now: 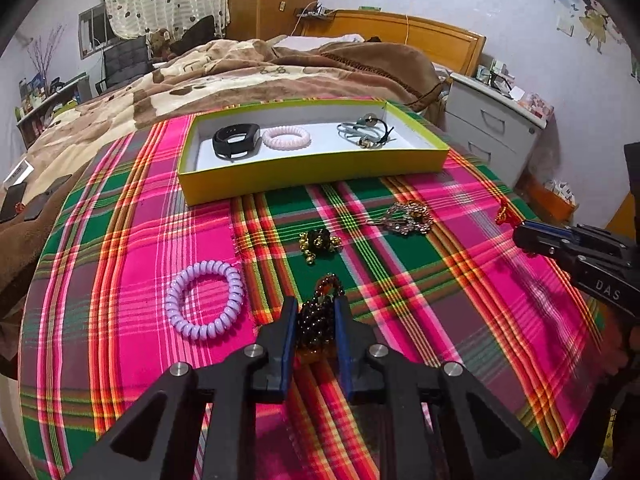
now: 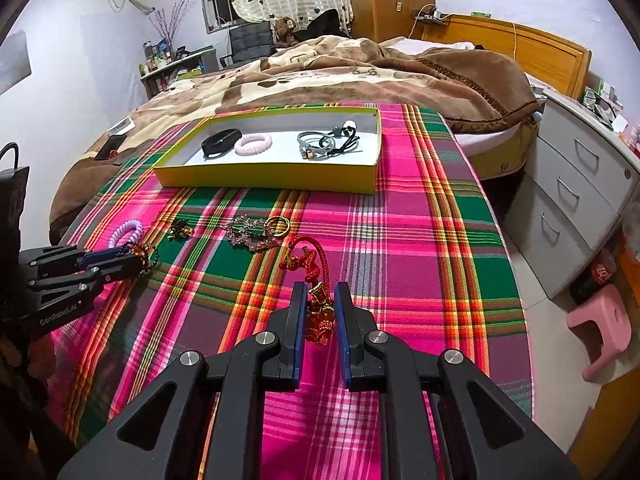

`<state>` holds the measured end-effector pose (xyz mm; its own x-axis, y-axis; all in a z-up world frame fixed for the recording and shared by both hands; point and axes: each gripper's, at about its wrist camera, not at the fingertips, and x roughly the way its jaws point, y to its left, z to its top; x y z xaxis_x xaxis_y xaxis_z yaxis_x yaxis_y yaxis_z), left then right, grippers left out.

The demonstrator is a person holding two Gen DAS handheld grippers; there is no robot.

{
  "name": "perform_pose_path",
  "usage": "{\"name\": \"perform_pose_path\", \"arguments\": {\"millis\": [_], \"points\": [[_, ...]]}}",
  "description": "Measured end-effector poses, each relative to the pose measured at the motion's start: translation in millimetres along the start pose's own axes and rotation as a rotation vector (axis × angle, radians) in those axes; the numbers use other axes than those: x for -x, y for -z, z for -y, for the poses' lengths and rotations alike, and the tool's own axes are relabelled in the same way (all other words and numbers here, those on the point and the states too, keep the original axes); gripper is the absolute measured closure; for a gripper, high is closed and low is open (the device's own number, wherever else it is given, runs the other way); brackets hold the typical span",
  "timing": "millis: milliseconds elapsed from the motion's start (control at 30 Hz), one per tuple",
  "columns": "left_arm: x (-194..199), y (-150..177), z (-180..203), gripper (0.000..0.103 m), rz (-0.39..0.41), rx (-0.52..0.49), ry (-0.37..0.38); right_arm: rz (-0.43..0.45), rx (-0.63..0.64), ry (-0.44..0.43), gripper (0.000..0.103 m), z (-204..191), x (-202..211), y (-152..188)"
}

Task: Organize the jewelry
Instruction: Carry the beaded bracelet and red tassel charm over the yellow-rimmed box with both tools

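Observation:
My left gripper (image 1: pixel 316 304) is shut on a dark beaded bracelet (image 1: pixel 316 322) that lies on the plaid cloth; its amber beads stick out past the fingertips. My right gripper (image 2: pixel 320 288) is shut on a red knotted cord charm (image 2: pixel 320 316), whose cord loop (image 2: pixel 308 252) trails ahead on the cloth. A yellow-green box (image 1: pixel 312 184) farther back holds a black band (image 1: pixel 232 140), a pink spiral tie (image 1: pixel 286 138) and grey hair ties (image 1: pixel 360 132). Loose on the cloth are a purple spiral tie (image 1: pixel 204 300), a black-and-gold bell piece (image 1: pixel 318 242) and a chain with gold rings (image 1: pixel 408 218).
The plaid cloth (image 2: pixel 420 240) covers the foot of a bed with a brown blanket (image 2: pixel 340 76). White drawers (image 2: pixel 572 192) and a pink stool (image 2: pixel 600 332) stand to the right. A phone (image 2: pixel 110 146) lies on the blanket at the left.

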<state>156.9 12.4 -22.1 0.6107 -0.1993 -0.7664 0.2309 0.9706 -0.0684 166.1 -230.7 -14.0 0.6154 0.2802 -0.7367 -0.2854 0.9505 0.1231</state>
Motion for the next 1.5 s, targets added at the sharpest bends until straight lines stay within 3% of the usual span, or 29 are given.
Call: {"name": "perform_pose_path", "arguments": {"millis": [633, 1500], "points": [[54, -19, 2, 0.085, 0.163, 0.066, 0.030, 0.070, 0.000, -0.032, 0.089, -12, 22, -15], [21, -93, -37, 0.085, 0.228, 0.082, -0.021, 0.110, 0.004, -0.017, 0.089, 0, -12, -84]]}}
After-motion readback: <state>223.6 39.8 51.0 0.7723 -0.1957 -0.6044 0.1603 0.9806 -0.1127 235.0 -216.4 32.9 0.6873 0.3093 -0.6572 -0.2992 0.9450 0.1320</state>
